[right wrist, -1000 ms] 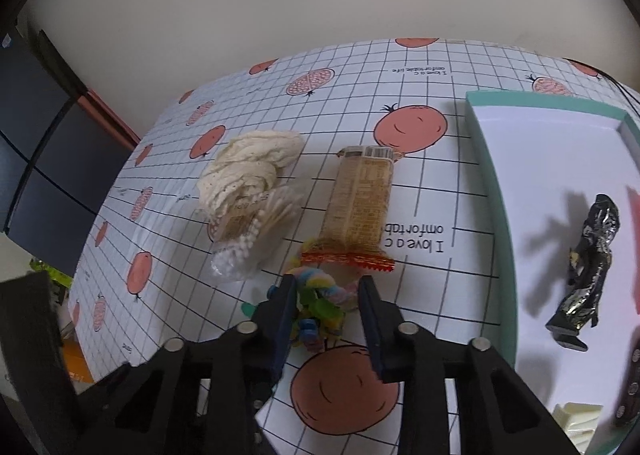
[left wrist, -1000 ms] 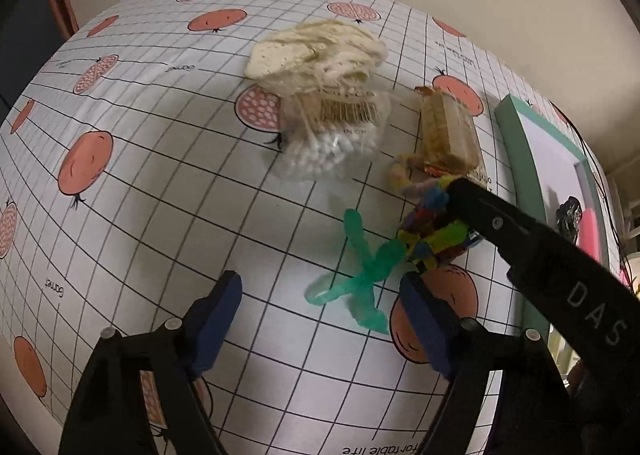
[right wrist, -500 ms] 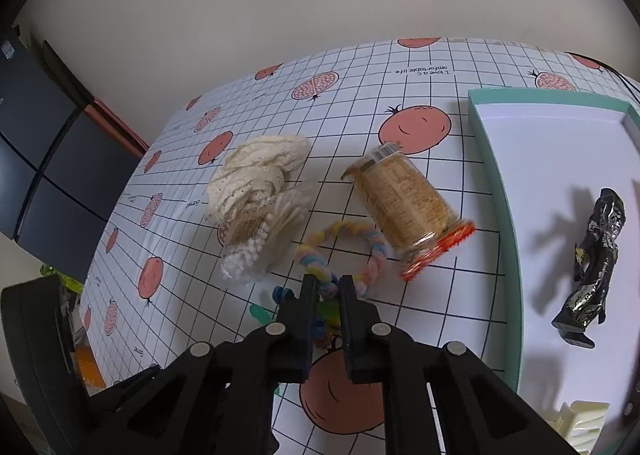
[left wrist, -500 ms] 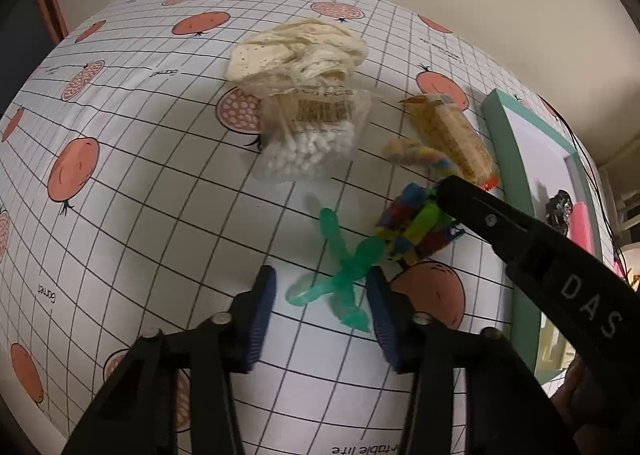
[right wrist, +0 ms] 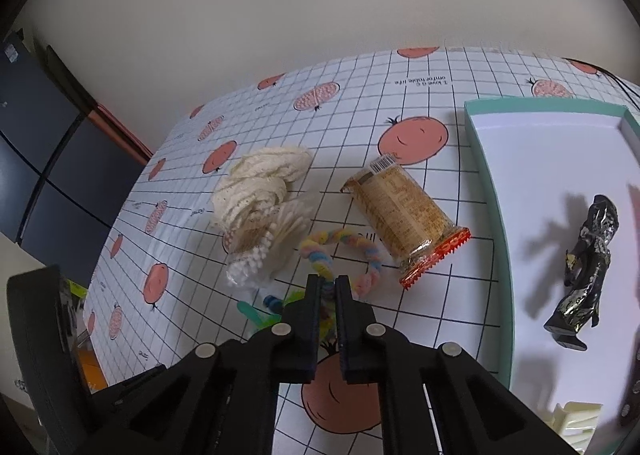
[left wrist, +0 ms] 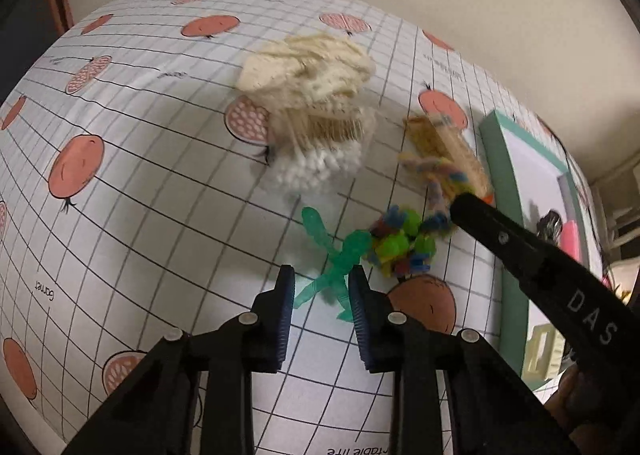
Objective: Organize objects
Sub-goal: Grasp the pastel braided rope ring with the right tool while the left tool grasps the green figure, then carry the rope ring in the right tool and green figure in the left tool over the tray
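Nearest in the left wrist view, the left hand-held gripper [left wrist: 320,287] is seen partly closed around the green plastic figure [left wrist: 336,255] lying on the worktop [left wrist: 160,215]. The pads sit on either side of its lower limbs, but a firm pinch can't be confirmed, so whether it's clenched or not can't really be told.

Just right of that, the right hand-held gripper [right wrist: 327,287] is clamped nearly shut on a colourful twisted pipe-cleaner piece [right wrist: 326,267], with a bright bundle of green and blue bits [left wrist: 404,243] seen hanging at its tip in the left view. It looks lifted a bit off the cloth, though that's blurred.

Further out, a pastel twisted loop [right wrist: 352,251] is laid beside a wrapped biscuit pack [right wrist: 404,223], with a bag of cotton swabs [right wrist: 264,243] and a cream lace bundle [right wrist: 260,179] to the left. Off to the right, a teal-rimmed tray [right wrist: 486,191] is seen holding a dark figurine [right wrist: 584,271].

So the pick-up step seems to be in hand, probably both small toys at once. Next, a carry rightward over the tray rim would likely be needed, with the pinch kept tight since the fuzzy piece is floppy and could snag the loop.
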Demonstrator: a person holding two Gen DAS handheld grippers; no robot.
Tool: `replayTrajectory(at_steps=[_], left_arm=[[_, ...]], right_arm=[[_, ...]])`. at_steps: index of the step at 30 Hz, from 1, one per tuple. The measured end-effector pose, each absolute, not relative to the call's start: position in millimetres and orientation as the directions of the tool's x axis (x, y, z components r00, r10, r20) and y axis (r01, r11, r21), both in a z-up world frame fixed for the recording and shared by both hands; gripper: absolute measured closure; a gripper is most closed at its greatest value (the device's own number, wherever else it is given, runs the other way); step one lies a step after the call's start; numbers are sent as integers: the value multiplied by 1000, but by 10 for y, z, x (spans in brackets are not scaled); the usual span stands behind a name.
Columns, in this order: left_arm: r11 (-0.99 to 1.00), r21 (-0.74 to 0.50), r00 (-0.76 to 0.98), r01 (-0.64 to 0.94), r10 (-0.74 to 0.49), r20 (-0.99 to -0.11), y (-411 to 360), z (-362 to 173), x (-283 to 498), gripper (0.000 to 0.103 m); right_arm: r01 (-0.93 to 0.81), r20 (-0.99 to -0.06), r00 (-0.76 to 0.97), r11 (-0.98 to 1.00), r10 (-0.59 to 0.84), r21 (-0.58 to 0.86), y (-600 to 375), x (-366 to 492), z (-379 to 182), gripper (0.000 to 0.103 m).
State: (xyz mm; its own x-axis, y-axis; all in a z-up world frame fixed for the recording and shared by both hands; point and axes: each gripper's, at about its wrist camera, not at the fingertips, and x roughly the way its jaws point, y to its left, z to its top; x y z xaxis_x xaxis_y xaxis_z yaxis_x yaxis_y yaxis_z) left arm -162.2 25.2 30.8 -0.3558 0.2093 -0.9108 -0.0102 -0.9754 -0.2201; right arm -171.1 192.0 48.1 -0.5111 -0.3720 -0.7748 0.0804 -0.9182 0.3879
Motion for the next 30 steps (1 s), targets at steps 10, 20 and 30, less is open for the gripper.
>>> replayTrajectory(at_steps=[10, 20, 30], left_arm=[[-960, -280, -436, 28, 240, -867, 82, 546, -1554, 75], [-955, -293, -482, 35, 240, -842, 72, 631, -1601, 75], [-958, -286, -530, -17, 251, -810, 305, 823, -1533, 75]], right_arm=[[107, -727, -563, -907, -393, 408, 1959, -1648, 699, 95], [110, -725, -569, -909, -388, 401, 2026, -1599, 754, 95], [54, -725, -606, -926, -328, 374, 2458, -1510, 852, 95]])
